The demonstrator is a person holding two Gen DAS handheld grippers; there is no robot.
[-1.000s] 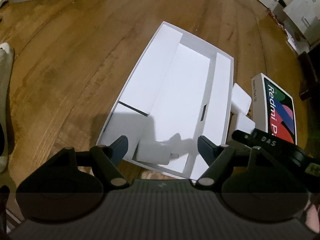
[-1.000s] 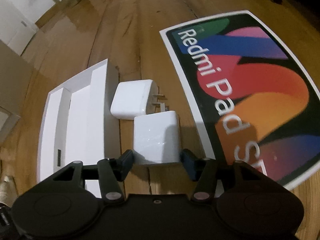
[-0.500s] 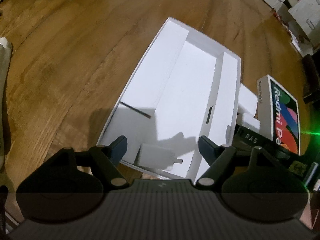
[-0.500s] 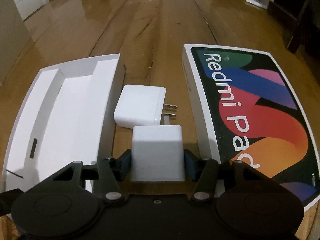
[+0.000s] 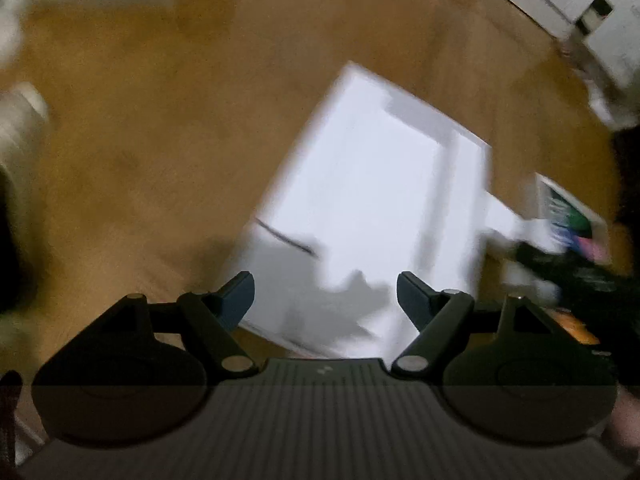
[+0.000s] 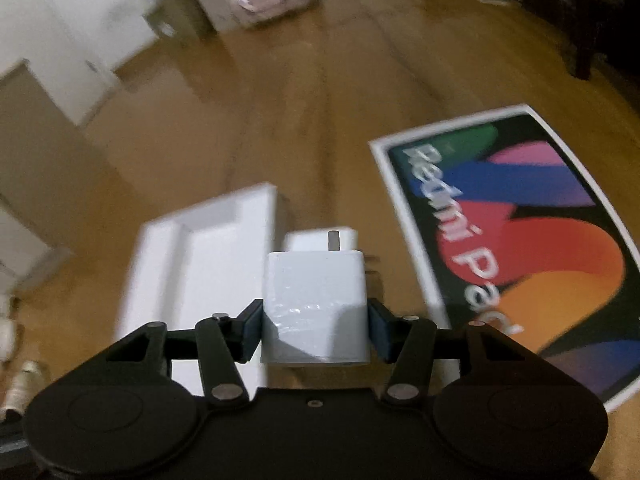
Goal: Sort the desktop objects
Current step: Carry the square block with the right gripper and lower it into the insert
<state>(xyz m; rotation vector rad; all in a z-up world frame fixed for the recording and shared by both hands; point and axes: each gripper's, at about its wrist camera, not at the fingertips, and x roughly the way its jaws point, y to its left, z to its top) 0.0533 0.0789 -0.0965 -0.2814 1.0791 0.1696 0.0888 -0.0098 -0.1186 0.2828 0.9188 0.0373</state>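
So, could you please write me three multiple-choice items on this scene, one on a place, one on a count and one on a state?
1. Where does the open white tray lie relative to the colourful tablet box in the right wrist view?
A. To its left
B. On top of it
C. To its right

2. How many white chargers show in the right wrist view?
A. One
B. Two
C. Four

3. What state is the right gripper in?
A. Open and empty
B. Shut on a pen
C. Shut on a white charger

Answers: 1 A, the tray sits left of the box on the wooden floor. 2 B, the held charger and the second charger behind it. 3 C, both jaws press the held charger's sides.
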